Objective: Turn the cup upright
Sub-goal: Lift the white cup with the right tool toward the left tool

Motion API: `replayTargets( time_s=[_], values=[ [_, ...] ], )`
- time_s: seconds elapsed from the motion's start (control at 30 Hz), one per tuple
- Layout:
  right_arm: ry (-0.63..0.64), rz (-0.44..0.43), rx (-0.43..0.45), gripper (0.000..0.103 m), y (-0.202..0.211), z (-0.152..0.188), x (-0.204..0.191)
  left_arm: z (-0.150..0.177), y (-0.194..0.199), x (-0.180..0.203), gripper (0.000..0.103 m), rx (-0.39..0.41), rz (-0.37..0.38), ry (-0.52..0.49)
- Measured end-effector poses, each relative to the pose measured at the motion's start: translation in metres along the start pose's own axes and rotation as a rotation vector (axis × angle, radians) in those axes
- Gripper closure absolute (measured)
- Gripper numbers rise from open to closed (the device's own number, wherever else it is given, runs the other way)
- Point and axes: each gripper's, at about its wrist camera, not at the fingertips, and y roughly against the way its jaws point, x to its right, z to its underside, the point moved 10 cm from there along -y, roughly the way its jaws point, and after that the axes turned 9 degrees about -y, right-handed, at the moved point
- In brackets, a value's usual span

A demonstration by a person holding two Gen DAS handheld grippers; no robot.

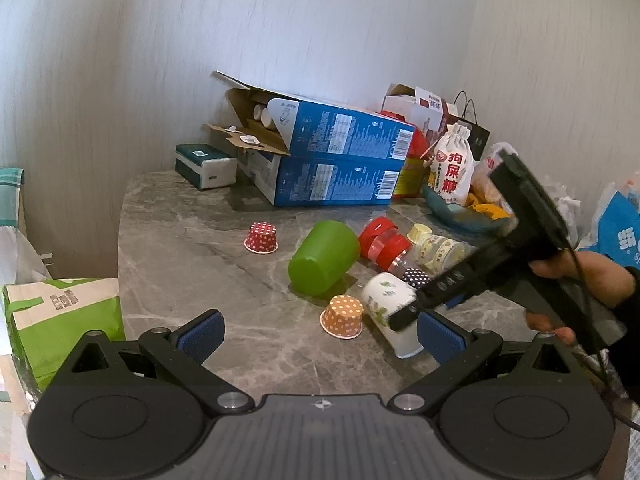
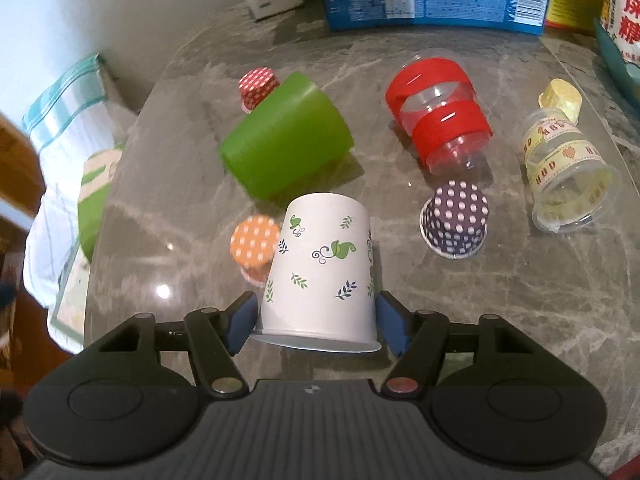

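Marble table | right tool grips paper cup, seemingly lifted

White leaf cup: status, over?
Right gripper shut on white leaf cup, cup lying sideways. Left gripper open, idle. Orange dotted cup touching alongside.

Grey marble-veined tabletop, rounded at the edge I can see. Lying on it, as I count: green plastic cup on its side; clear cup with red bands on its side; clear cup with yellow patterned bands on its side; red, orange and purple polka-dot paper baking cups; pale yellow baking cup. Toward the wall: two stacked blue cartons, a wrapped tissue pack, a blue dish.
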Motion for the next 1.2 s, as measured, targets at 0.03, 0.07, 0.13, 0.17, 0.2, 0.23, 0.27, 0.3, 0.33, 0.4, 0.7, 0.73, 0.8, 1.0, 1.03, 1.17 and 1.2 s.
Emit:
replayTargets(
  time_s=[0.03, 0.07, 0.13, 0.17, 0.2, 0.23, 0.27, 0.3, 0.33, 0.4, 0.7, 0.73, 0.8, 1.0, 1.03, 1.17, 1.2],
  values=[
    [0.013, 0.003, -0.001, 0.038, 0.001, 0.003, 0.000, 0.000, -0.001, 0.001, 0.000, -0.004, 0.006, -0.009],
    [0.026, 0.003, -0.001, 0.038, 0.004, 0.006, 0.000, 0.000, -0.001, 0.002, 0.000, -0.007, 0.011, -0.020],
    [0.076, -0.004, -0.001, 0.038, 0.010, 0.013, -0.003, 0.002, -0.003, 0.004, 0.000, -0.019, 0.033, -0.054],
    [0.103, -0.006, 0.001, 0.038, 0.013, 0.017, -0.006, 0.003, -0.004, 0.006, 0.000, -0.029, 0.046, -0.075],
    [0.141, -0.009, 0.005, 0.038, 0.016, 0.021, -0.009, 0.004, -0.006, 0.008, 0.000, -0.040, 0.057, -0.096],
    [0.185, -0.010, 0.005, 0.038, 0.019, 0.026, -0.013, 0.006, -0.006, 0.009, 0.000, -0.050, 0.063, -0.115],
    [0.225, -0.010, -0.001, 0.038, 0.021, 0.031, -0.017, 0.008, -0.006, 0.010, 0.000, -0.059, 0.066, -0.134],
    [0.260, -0.006, -0.008, 0.038, 0.022, 0.036, -0.021, 0.010, -0.006, 0.012, 0.000, -0.064, 0.070, -0.152],
    [0.302, -0.003, -0.014, 0.038, 0.022, 0.041, -0.024, 0.012, -0.006, 0.013, 0.000, -0.069, 0.075, -0.168],
    [0.380, -0.002, -0.036, 0.038, 0.021, 0.051, -0.030, 0.016, -0.004, 0.018, 0.000, -0.074, 0.098, -0.197],
    [0.763, -0.078, -0.152, 0.038, 0.023, 0.096, -0.067, 0.039, 0.008, 0.057, 0.000, -0.116, 0.286, -0.402],
    [0.799, -0.090, -0.158, 0.038, 0.024, 0.099, -0.071, 0.040, 0.009, 0.062, 0.000, -0.122, 0.294, -0.437],
    [0.856, -0.118, -0.169, 0.038, 0.028, 0.104, -0.078, 0.043, 0.011, 0.069, 0.000, -0.138, 0.305, -0.509],
    [1.031, -0.115, -0.236, 0.038, 0.028, 0.124, -0.087, 0.047, 0.007, 0.084, 0.000, -0.205, 0.347, -0.689],
    [1.053, -0.113, -0.249, 0.038, 0.025, 0.125, -0.089, 0.047, 0.006, 0.088, 0.000, -0.215, 0.358, -0.717],
    [1.133, -0.128, -0.302, 0.039, 0.020, 0.134, -0.091, 0.052, -0.005, 0.101, 0.004, -0.277, 0.423, -0.805],
    [1.145, -0.130, -0.310, 0.039, 0.018, 0.134, -0.092, 0.056, -0.006, 0.103, 0.005, -0.295, 0.446, -0.817]
  ],
)
